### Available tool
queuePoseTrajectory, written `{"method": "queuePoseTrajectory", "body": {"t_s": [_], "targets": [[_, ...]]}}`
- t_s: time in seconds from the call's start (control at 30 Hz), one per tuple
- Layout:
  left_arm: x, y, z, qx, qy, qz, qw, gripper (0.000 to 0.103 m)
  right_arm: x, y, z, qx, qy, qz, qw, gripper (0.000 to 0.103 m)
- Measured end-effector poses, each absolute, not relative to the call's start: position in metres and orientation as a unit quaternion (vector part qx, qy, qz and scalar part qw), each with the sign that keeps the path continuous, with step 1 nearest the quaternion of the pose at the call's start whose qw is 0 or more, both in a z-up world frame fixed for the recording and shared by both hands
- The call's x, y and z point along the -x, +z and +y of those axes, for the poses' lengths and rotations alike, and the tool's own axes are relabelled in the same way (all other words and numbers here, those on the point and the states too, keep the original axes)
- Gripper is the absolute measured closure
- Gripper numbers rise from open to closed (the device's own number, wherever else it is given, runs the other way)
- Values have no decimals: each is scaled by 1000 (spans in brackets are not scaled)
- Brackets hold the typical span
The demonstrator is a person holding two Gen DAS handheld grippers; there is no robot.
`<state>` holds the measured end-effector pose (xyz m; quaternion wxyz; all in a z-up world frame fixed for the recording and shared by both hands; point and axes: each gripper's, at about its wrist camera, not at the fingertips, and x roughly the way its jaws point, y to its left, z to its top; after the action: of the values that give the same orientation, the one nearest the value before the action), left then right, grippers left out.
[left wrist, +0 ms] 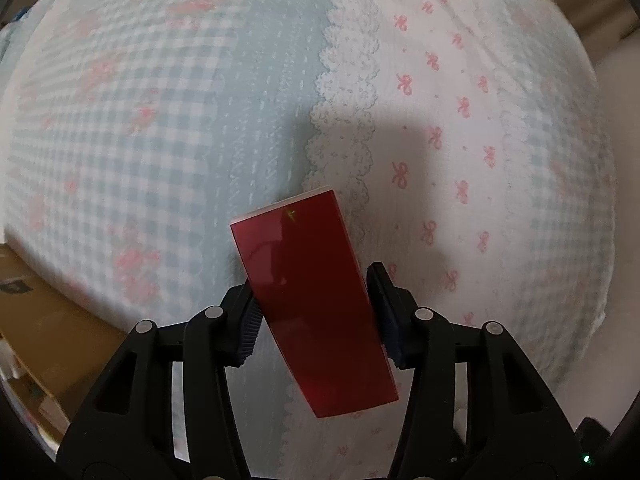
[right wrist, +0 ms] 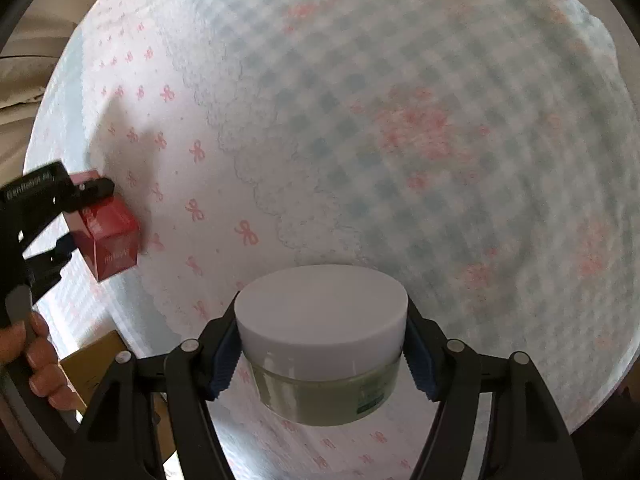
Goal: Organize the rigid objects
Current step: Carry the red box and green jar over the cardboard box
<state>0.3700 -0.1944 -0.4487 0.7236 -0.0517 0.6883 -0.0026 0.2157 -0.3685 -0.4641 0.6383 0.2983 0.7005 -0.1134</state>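
Red glossy carton (left wrist: 312,300), low centre of the left wrist view, sits tilted in the left gripper (left wrist: 316,312); its slick faces could twist free. Right gripper (right wrist: 322,348) clamps the white-lidded cream jar (right wrist: 322,340) near its lid seam, risking slippage over the patterned bedspread (right wrist: 360,140).

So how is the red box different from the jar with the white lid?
The red box is tall, flat-sided and glossy red all over; the jar is round and squat, with a white lid over a pale greenish body. The box sits in the left gripper, the jar in the right gripper. Both are clamped between gripper pads above the patterned bedspread.
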Motion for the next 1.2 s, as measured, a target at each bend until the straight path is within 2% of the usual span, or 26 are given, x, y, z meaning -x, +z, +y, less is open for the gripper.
{"method": "queuePoseTrajectory", "body": {"t_s": [0.33, 0.57, 0.77, 1.0, 1.2], "targets": [[-334, -341, -171, 60, -44, 623, 779, 57, -195, -399, -402, -273, -116, 653, 697, 37], [-292, -231, -156, 71, -83, 550, 828, 57, -177, -293, -397, -227, -95, 593, 767, 37], [-236, -163, -134, 76, -96, 498, 859, 57, -151, -208, -371, -170, -60, 540, 822, 37], [-183, -124, -93, 103, -81, 470, 873, 57, -138, -157, -333, -145, -9, 502, 853, 37], [-153, -108, -48, 108, -56, 455, 882, 57, -131, -140, -289, -128, 40, 488, 862, 37]]}}
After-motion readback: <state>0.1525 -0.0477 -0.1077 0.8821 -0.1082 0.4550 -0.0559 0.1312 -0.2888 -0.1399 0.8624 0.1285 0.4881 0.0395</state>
